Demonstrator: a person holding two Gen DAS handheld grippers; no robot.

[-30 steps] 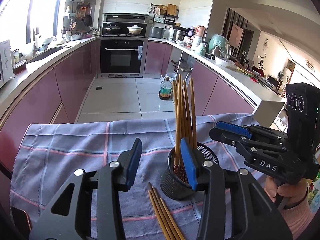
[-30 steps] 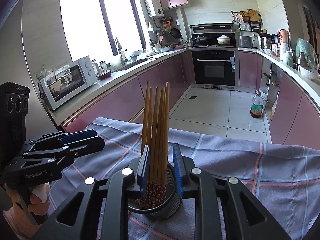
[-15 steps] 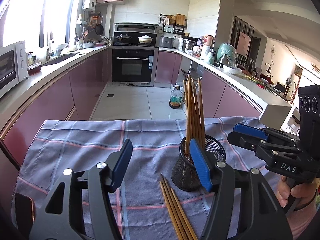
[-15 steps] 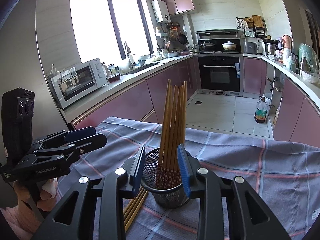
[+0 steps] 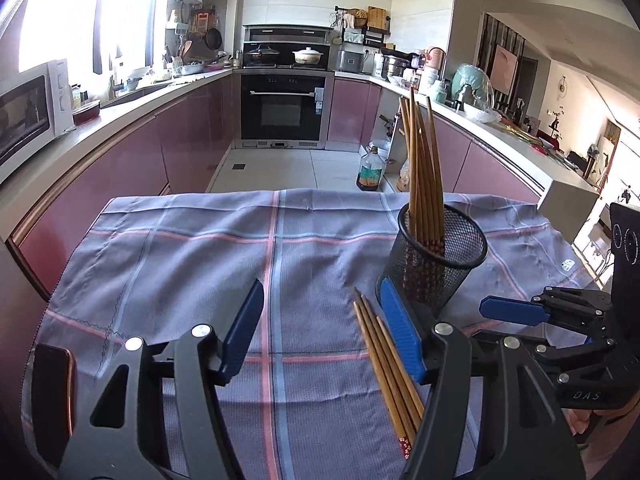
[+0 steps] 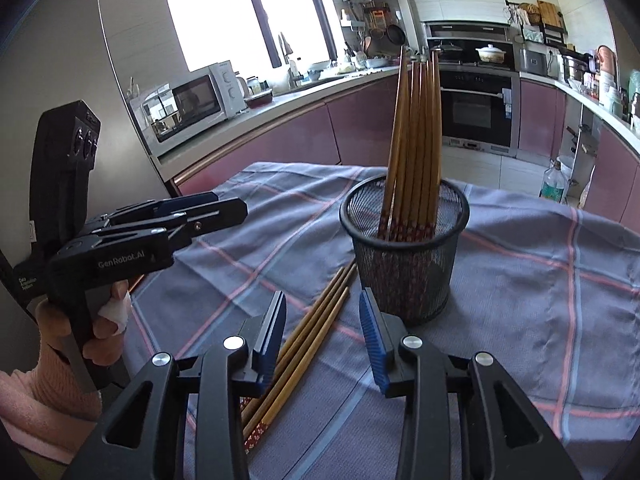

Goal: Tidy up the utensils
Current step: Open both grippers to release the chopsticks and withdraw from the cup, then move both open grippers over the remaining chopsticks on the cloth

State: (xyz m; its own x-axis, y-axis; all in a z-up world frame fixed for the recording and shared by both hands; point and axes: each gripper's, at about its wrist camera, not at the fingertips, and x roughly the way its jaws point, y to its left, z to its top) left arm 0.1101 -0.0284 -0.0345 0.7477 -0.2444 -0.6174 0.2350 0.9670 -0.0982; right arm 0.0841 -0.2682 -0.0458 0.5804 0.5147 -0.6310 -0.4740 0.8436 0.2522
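A black mesh cup stands on the checked cloth and holds several wooden chopsticks upright. It also shows in the right wrist view, with the chopsticks in it. Several loose chopsticks lie flat on the cloth beside the cup; they also show in the right wrist view. My left gripper is open and empty, above the cloth left of the cup. My right gripper is open and empty, just in front of the cup and over the loose chopsticks.
A dark phone lies on the cloth at the near left. The table's far edge drops to the kitchen floor. Counters with a microwave and an oven stand beyond.
Both grippers have drawn back from the cup. My right gripper, earlier around the chopsticks in the cup, has opened wider and left them standing in it. The loose chopsticks now show more fully.
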